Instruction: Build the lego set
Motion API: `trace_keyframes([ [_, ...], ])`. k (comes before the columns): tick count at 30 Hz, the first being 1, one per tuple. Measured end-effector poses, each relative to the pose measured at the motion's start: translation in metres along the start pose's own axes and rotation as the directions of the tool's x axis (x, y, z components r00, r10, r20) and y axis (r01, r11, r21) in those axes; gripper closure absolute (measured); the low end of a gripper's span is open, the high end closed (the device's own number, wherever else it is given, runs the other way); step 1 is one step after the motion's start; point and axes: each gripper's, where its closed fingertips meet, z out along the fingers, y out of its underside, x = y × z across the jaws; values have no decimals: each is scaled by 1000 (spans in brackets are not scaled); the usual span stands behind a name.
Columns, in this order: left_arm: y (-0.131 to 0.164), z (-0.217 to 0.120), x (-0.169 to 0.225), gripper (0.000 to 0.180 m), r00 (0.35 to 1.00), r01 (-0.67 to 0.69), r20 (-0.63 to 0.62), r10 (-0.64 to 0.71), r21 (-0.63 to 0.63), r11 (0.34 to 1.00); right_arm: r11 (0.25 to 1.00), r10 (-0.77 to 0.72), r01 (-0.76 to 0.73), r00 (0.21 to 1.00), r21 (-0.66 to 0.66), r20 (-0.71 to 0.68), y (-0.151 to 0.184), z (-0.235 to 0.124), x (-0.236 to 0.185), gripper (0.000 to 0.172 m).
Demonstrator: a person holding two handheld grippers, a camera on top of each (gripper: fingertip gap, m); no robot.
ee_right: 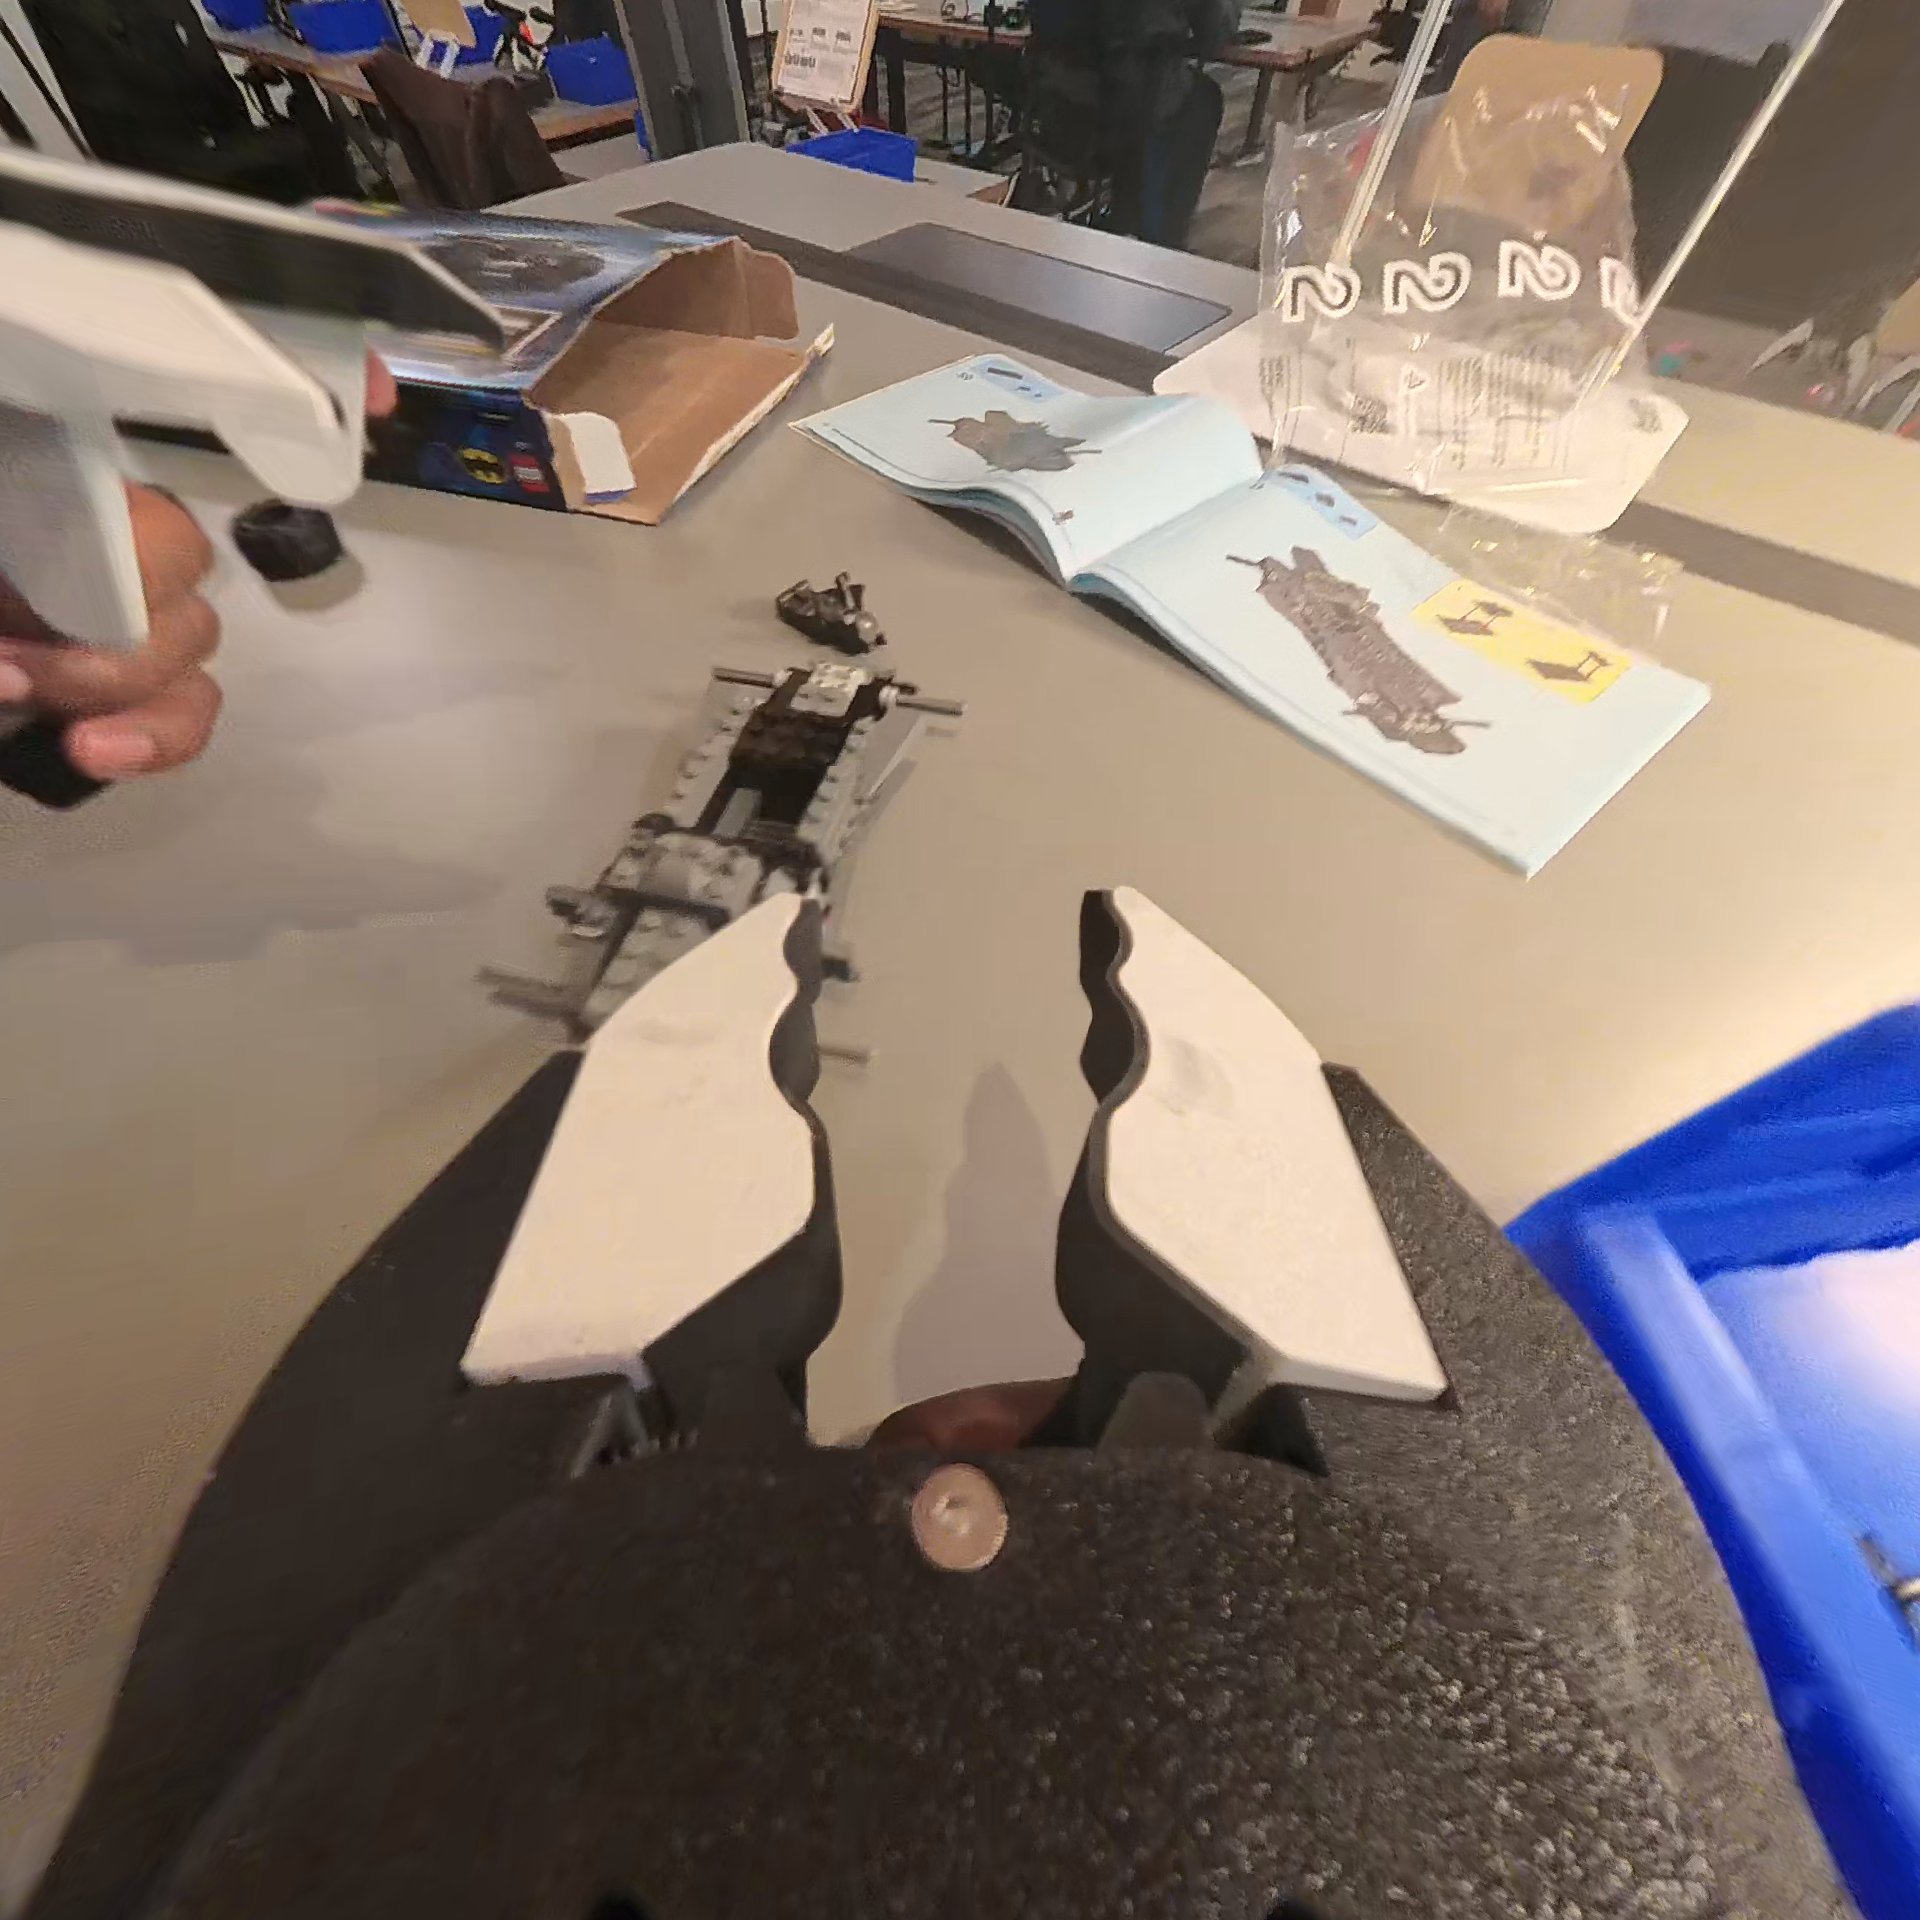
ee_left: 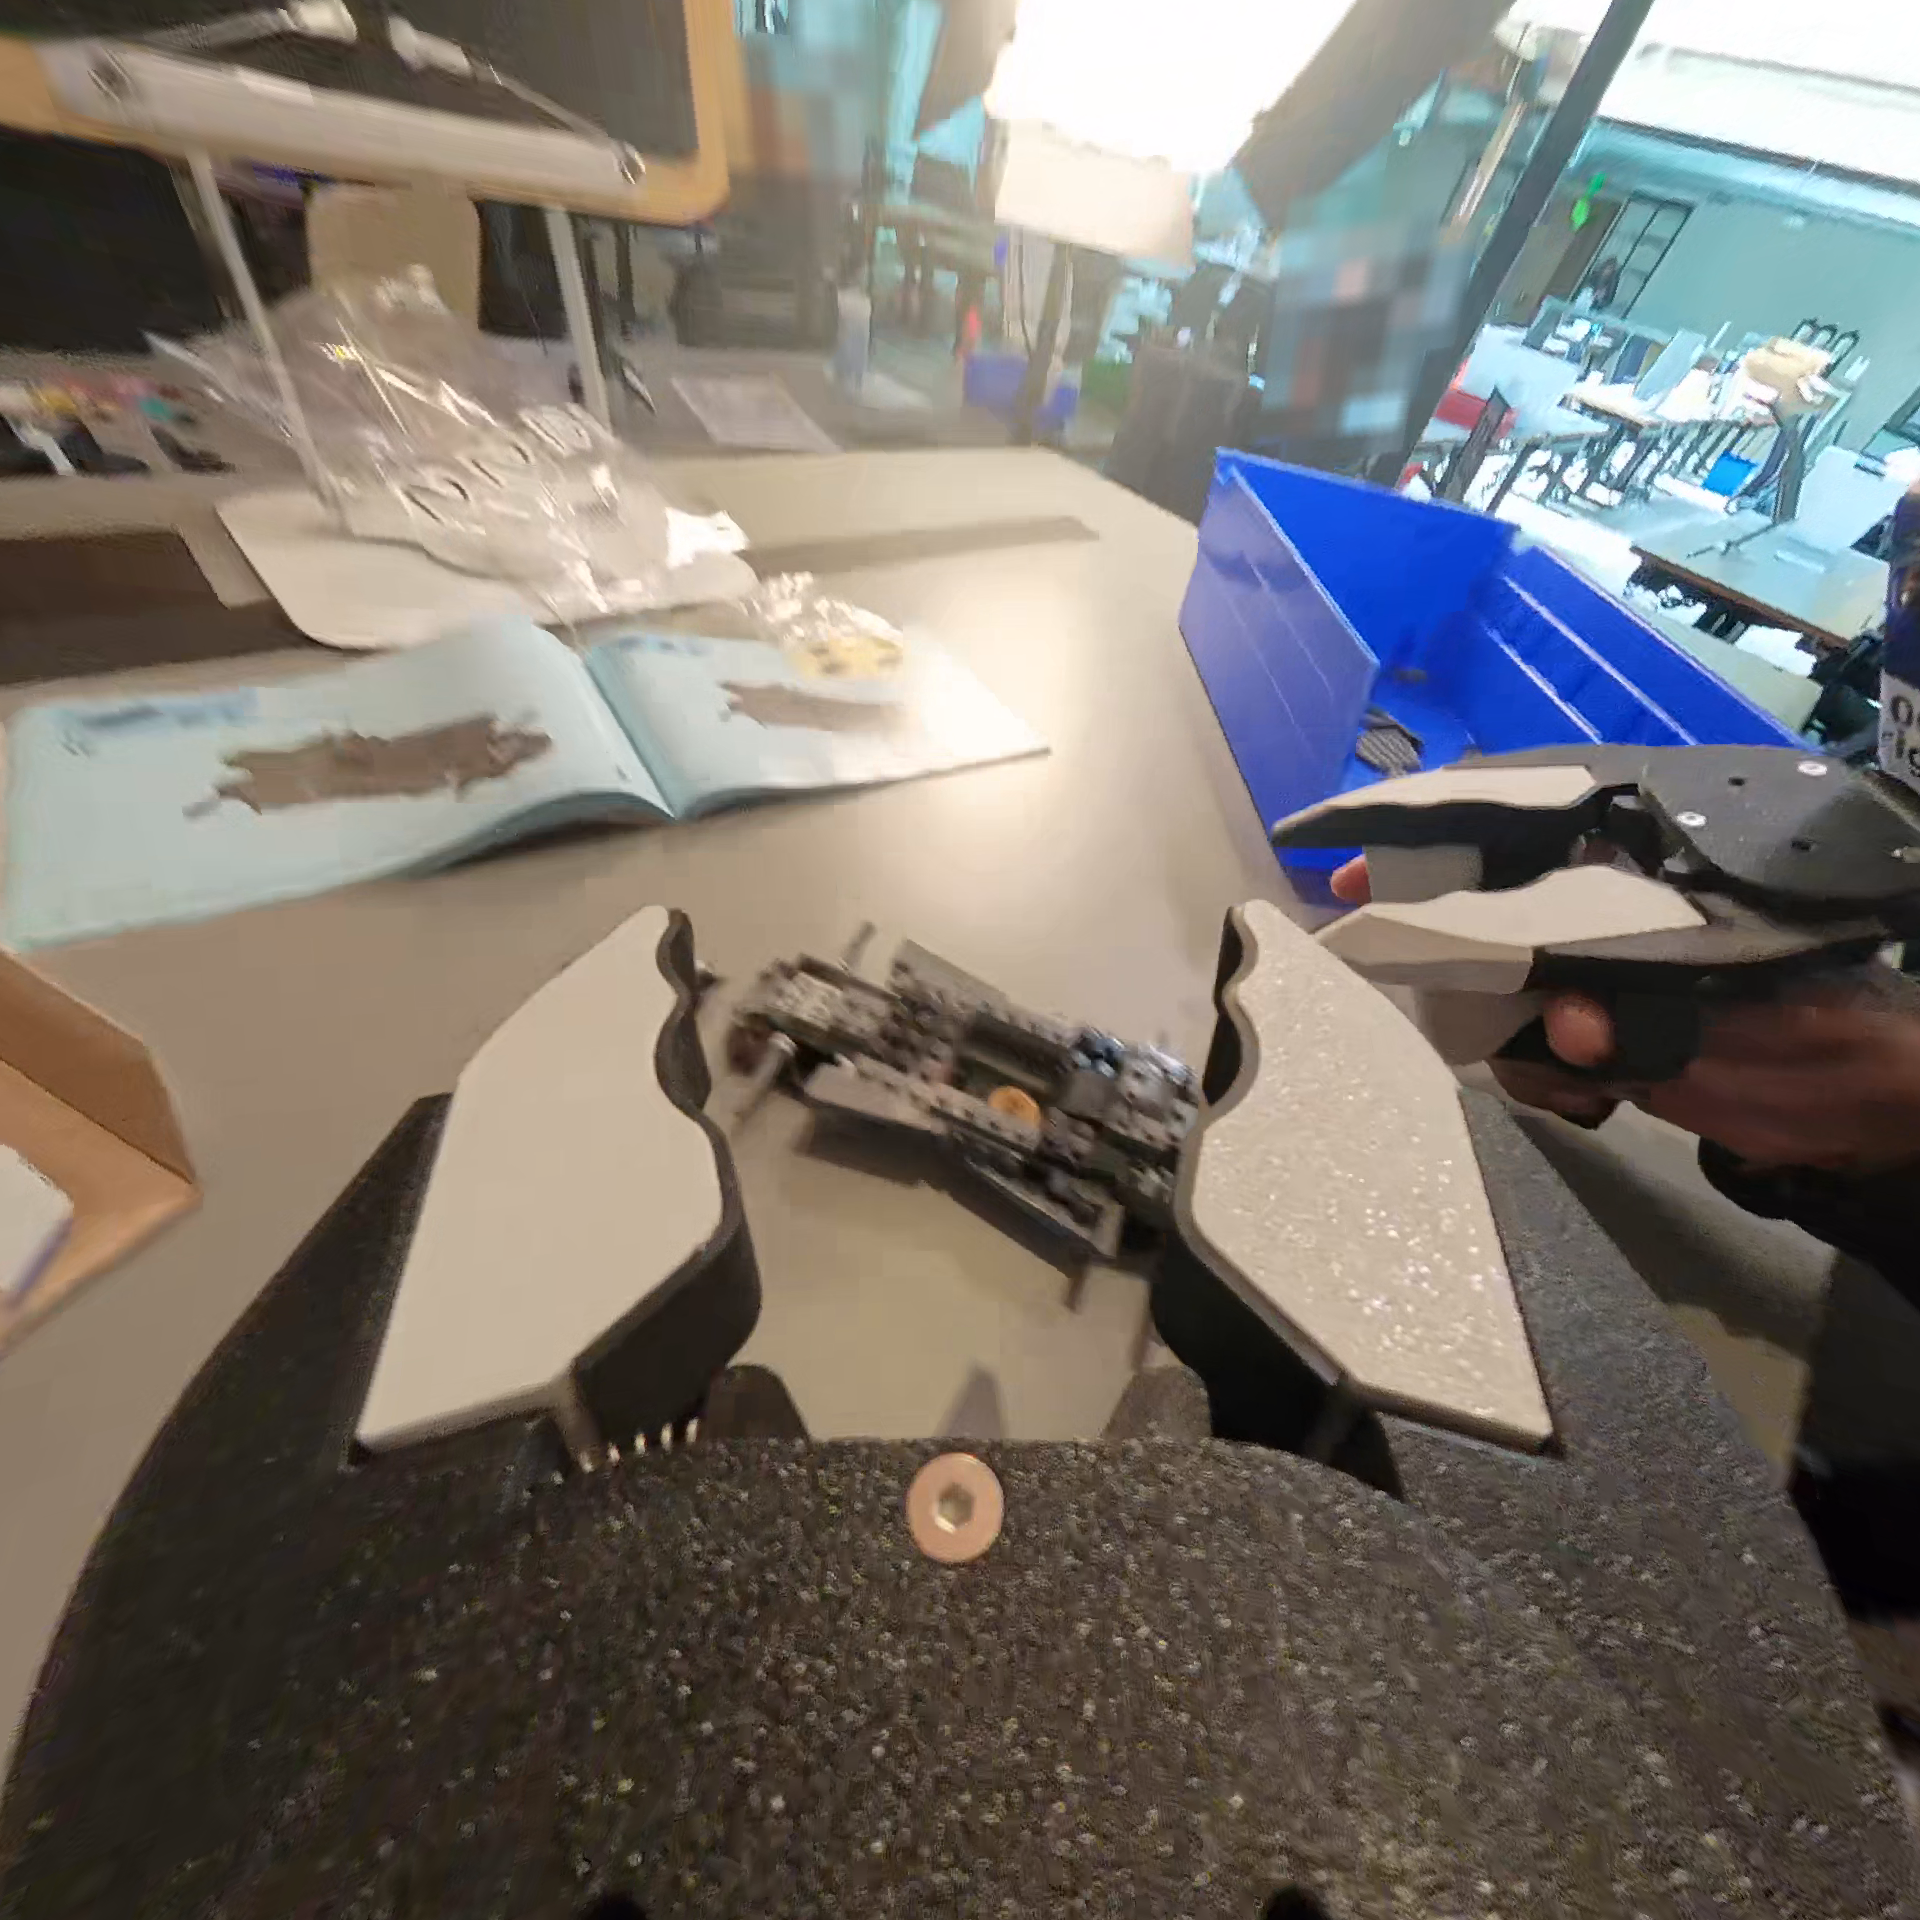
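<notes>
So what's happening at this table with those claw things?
A person holds a two-finger gripper in each hand over a grey table. The left gripper is open above a half-built grey brick model lying on the table, not gripping it. The right gripper is open and empty beside the model. An open instruction booklet lies nearby.

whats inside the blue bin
In the blue bin, a small dark studded plate piece lies on the floor. The right gripper covers the bin's near end, so anything there is hidden.
</notes>
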Motion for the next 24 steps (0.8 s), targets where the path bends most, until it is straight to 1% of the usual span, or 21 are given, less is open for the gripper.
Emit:
trace_keyframes([
  [3,-24,20,-38,85,999,-48,10,47,57,997,997,-76,77,996,31,-38,-17,27,22,124],
  [6,-42,57,-70,86,991,-133,14,132,74,988,994,-58,62,997,86,-51,-41,64,43,125],
  [8,-54,87,-82,86,984,-176,-4,177,91,980,992,-30,36,998,119,-50,-55,90,54,125],
  [10,-64,115,-85,86,970,-237,-34,242,120,964,988,-18,28,998,153,-67,-66,113,67,125],
  [11,-66,127,-88,86,959,-277,-25,282,128,952,986,-9,22,997,165,-77,-69,122,73,125],
  [13,-63,146,-89,86,946,-316,-34,323,134,939,983,22,-8,997,182,-75,-74,132,80,124],
  [15,-53,158,-93,91,941,-335,-20,339,111,936,982,22,-5,996,188,-87,-74,131,86,128],
  [18,-35,170,-92,94,907,-419,-42,420,19,908,992,-10,22,995,124,-96,-65,130,93,129],
  [20,-26,177,-88,98,908,-413,-88,410,-16,910,996,-1,9,995,85,-103,-58,129,98,129],
  [22,-19,184,-82,100,910,-403,-136,393,-54,914,999,38,-34,994,35,-104,-49,130,103,129],
  [24,-12,191,-79,102,902,-420,-161,402,-103,902,996,85,-87,987,-9,-133,-41,130,113,129],
])
